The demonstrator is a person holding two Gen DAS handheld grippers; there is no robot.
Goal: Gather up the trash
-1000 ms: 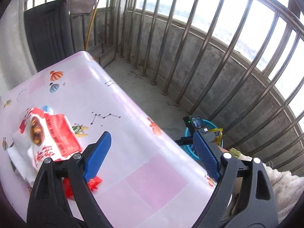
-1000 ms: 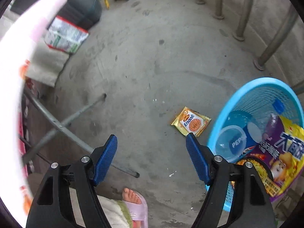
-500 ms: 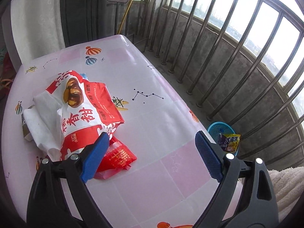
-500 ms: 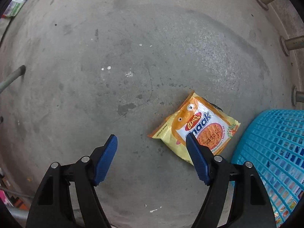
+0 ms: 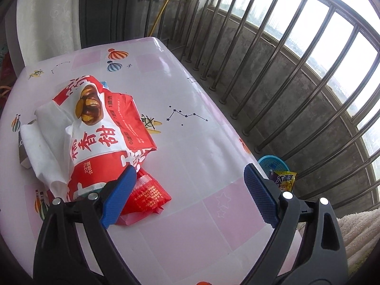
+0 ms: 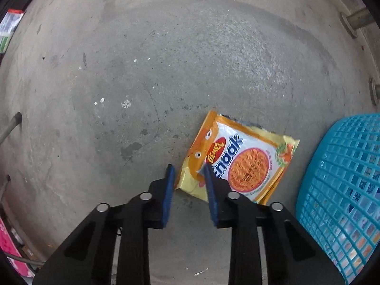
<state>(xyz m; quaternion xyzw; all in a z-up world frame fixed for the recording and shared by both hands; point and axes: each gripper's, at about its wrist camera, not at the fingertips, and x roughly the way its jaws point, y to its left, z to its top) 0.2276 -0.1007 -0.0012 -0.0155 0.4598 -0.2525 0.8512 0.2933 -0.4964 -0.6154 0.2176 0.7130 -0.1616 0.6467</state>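
A pink table (image 5: 190,142) by a railing (image 5: 296,71) bears a red-and-white bag (image 5: 104,137) and a small red packet (image 5: 144,194), with the left gripper (image 5: 187,190) wide open and empty above it. On the concrete floor (image 6: 166,59) beside a blue basket (image 6: 344,190) lies a yellow wrapper (image 6: 242,159). The right gripper (image 6: 188,174) points down, its jaws closing around the wrapper's near corner, not visibly pinching it yet.

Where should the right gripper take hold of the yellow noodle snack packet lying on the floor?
Grip the yellow noodle snack packet by its near left corner, coming straight down from above. It lies flat on the concrete floor, so only an edge can be pinched, and the blue basket crowds its right side. The right gripper already straddles that corner, jaws closing.
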